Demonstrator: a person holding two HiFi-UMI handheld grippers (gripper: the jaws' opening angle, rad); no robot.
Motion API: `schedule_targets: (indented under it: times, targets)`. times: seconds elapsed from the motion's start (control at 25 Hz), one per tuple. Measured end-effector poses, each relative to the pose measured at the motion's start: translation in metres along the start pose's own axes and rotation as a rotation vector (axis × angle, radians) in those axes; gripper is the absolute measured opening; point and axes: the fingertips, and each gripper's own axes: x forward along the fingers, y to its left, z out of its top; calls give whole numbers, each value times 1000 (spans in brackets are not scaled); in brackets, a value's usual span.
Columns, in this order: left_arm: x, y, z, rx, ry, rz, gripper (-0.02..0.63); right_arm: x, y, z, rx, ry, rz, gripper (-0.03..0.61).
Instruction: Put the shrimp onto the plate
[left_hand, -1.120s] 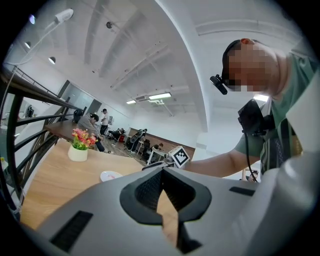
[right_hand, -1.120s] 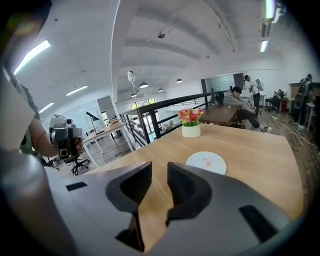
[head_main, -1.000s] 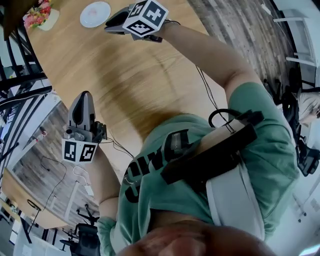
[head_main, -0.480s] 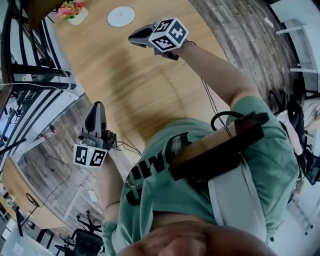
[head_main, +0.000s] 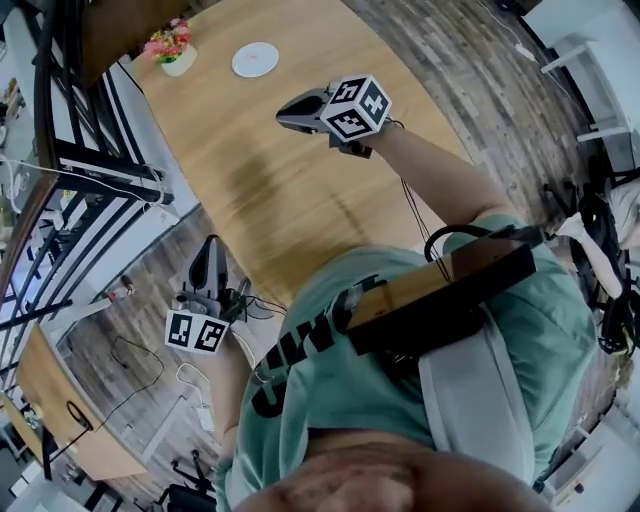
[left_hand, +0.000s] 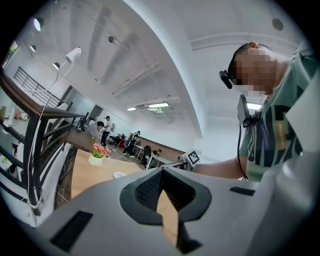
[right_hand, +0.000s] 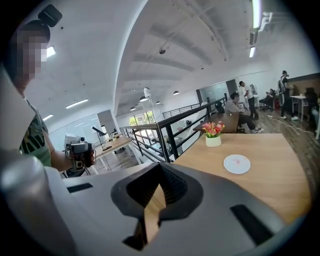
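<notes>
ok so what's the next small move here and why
Probably just lower both grippers to rest. The right gripper and left gripper have jaws together with nothing between them, both well away from the plate, and a small pink thing, likely the shrimp, lies on it. No other shrimp shows on the table.

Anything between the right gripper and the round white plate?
Nothing: only bare wooden tabletop separates the right gripper from the round white plate in the head view.

Left claw and right claw are both closed, empty, held well apart.
</notes>
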Motion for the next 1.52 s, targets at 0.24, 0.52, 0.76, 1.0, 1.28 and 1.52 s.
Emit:
schedule_targets:
  times: [0.24,0.52,0.76,1.0,1.28,1.52]
  targets:
    - [5,-72,-15,29,24,-2,-5,-75,32,-10,-22,-42,41,9]
    - [90,-194,-30,89,38,-67,-5,-207,26,-50,-77,-62,67,9]
    - [171,-298,-46,150,68,-195,-5,-322,7,-99,-59,-57,31,9]
    - [224,-372,-43,234,91,-283,-5,-411,-13,-133,3,-104,-30,9]
    - [244,-420,-61,248,131,-260,-5,-454,-9,-163,35,-154,15,9]
    - [234,-434,-82,220,175,-210,-6,-454,1,-189,104,-176,84,9]
